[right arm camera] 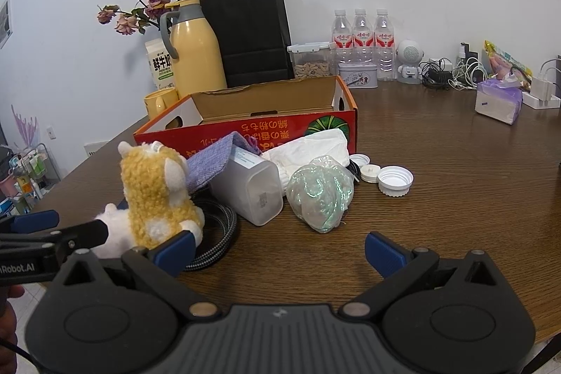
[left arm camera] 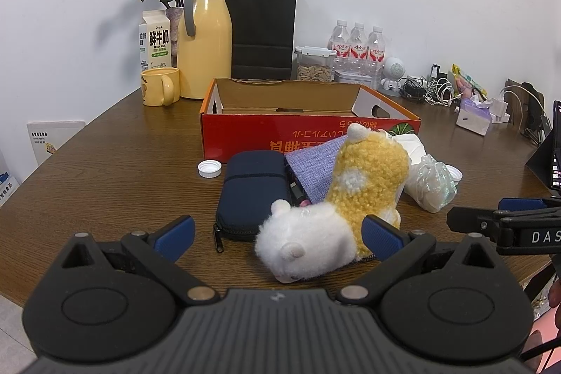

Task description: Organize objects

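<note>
An open red cardboard box (left arm camera: 308, 135) (right arm camera: 245, 128) stands mid-table. In front of it lie a yellow-and-white plush toy (left arm camera: 364, 184) (right arm camera: 154, 195), a navy zip case (left arm camera: 249, 195), a purple cloth pouch (left arm camera: 315, 163), a white plastic container (right arm camera: 249, 191), a shiny wrapped bundle (right arm camera: 320, 195) and white caps (right arm camera: 394, 181). My left gripper (left arm camera: 278, 239) is open, with the plush's white head between its fingers; the left pad is clear of it. My right gripper (right arm camera: 278, 251) is open over bare table in front of the bundle, a braided cable (right arm camera: 217, 233) by its left finger.
Along the back wall stand a yellow thermos (left arm camera: 203, 37), yellow mug (left arm camera: 159, 86), milk carton (left arm camera: 156, 39), dried roses, a black paper bag (left arm camera: 261, 27), water bottles (right arm camera: 363, 37), a nut container (right arm camera: 312, 60), a tin, a small robot figure (right arm camera: 408, 60), tangled cables and a tissue pack (right arm camera: 498, 102).
</note>
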Available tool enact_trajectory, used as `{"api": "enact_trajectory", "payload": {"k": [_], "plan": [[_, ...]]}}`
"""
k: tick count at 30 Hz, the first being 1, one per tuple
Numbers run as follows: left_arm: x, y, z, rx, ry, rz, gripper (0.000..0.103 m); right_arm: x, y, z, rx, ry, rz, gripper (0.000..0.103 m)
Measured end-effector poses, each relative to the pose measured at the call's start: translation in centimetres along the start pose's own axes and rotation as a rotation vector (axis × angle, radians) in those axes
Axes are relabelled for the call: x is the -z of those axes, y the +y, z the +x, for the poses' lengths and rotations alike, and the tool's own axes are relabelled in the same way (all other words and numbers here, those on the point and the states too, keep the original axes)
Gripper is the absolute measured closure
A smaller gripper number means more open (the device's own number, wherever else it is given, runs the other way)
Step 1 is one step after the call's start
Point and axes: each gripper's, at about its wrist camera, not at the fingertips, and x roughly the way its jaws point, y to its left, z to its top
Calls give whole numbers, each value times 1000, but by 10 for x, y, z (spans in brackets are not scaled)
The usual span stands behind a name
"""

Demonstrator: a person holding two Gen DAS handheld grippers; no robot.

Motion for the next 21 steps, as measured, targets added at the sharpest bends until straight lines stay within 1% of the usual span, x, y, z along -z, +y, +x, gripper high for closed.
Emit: {"api": "enact_trajectory", "payload": {"k": [21], "plan": [[0,0,0,1,-1,-2,0,1,0,-1,0,0,0,0]]}}
